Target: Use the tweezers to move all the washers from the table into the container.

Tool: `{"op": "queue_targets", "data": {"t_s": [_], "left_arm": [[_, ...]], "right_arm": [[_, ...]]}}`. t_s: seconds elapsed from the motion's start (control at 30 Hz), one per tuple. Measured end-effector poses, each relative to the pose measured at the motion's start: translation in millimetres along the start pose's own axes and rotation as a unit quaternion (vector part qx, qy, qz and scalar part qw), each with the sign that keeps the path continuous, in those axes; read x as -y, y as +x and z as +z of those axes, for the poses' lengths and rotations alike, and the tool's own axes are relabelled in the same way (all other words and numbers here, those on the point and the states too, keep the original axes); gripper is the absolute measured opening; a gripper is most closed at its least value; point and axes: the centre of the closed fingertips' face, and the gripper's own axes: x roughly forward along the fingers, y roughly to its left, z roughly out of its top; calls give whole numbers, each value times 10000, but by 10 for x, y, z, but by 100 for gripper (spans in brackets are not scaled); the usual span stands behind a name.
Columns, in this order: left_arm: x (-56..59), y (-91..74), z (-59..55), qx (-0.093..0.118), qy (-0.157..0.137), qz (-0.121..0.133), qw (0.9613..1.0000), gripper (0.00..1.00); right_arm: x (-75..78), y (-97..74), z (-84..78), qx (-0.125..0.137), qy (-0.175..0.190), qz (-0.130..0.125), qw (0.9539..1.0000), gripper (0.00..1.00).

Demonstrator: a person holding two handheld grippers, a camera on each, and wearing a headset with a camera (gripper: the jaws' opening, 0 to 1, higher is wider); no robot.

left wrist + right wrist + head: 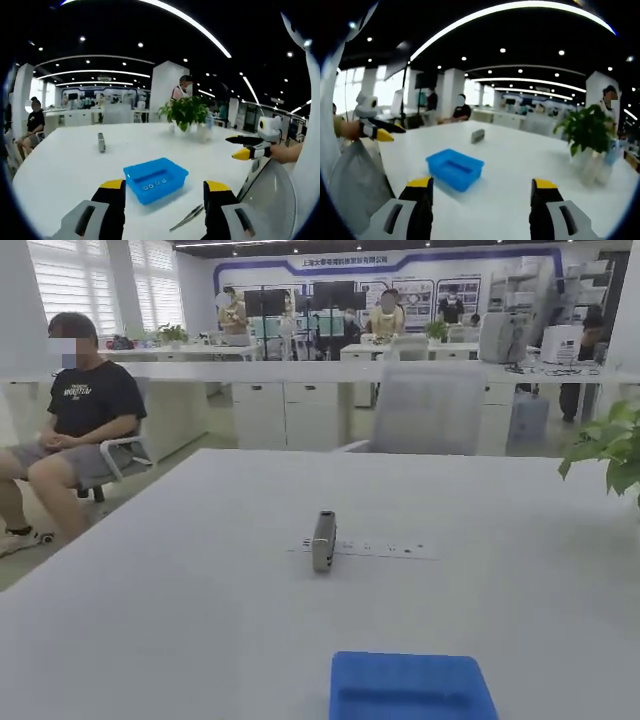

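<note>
A blue container (172,172) stands on the white table (65,170), with several small washers (155,184) lying inside it. Metal tweezers (187,217) lie on the table just right of the container, near the edge. My left gripper (165,192) hangs open above the near edge with nothing between its fingers. My right gripper (482,187) is open too, facing the container (455,170) from the other side. Each gripper appears in the other's view: the right gripper (231,148) and the left gripper (395,134). The head view shows the container (412,685) at the bottom.
A small grey device (323,540) stands mid-table beyond the container. A potted plant (608,445) sits at the table's right side. A person (80,410) sits on a chair to the left, and desks with more people fill the background.
</note>
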Motion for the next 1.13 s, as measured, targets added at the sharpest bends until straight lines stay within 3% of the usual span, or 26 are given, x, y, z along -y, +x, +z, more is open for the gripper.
{"op": "queue_targets", "data": {"t_s": [0.13,0.27,0.33,0.37,0.5,0.77,1.13], "left_arm": [[-101,-7,193,756,-143,524,9957,99],[-167,-5,235,1065,46,752,9915,99],[-219,-6,186,919,-43,873,9919,99],[-253,-17,187,951,-60,962,9908,99],[-374,-50,150,888,-8,1291,9876,99],[-322,18,41,585,95,1176,9913,99],[-336,5,13,522,124,1208,9912,99]], "right_arm": [[102,-49,41,165,132,-204,9996,85],[202,-82,133,514,221,-420,9976,95],[238,-94,207,761,381,-479,9952,98],[269,-106,207,809,538,-560,9937,98],[332,-106,137,667,579,-715,9935,99],[155,2,63,296,255,-515,9979,99],[163,-4,-61,30,506,-506,9974,93]]}}
